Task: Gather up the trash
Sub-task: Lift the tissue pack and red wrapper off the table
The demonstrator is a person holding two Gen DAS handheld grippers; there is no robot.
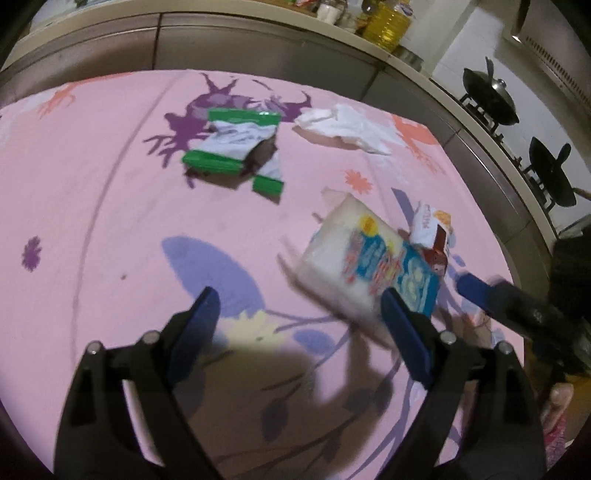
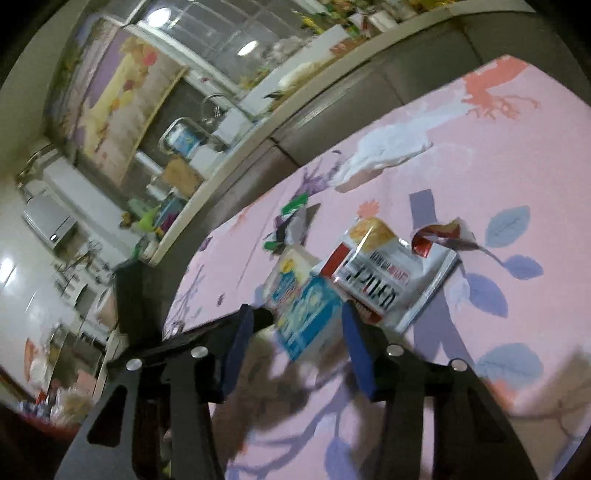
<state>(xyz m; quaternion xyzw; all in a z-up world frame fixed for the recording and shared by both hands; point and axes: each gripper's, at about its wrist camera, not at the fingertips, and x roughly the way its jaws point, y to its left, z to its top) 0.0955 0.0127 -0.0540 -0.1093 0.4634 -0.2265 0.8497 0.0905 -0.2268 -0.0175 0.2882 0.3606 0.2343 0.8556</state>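
Note:
A pink flowered tablecloth (image 1: 92, 192) holds several pieces of trash. A white and blue tissue pack (image 1: 365, 266) lies at the right, blurred, just ahead of my left gripper (image 1: 299, 314), which is open and empty. The pack also shows in the right wrist view (image 2: 306, 295), between and just ahead of the open fingers of my right gripper (image 2: 295, 325). A red and silver snack wrapper (image 2: 391, 273) lies beside it, also seen in the left wrist view (image 1: 432, 232). A green and white wrapper (image 1: 236, 147) and a crumpled white tissue (image 1: 347, 125) lie farther off.
A kitchen counter (image 1: 258, 22) runs behind the table with an oil bottle (image 1: 388, 22) and jars. Two dark woks (image 1: 491, 96) sit on a stove at the right. The right gripper's fingers (image 1: 476, 288) show at the left wrist view's right edge.

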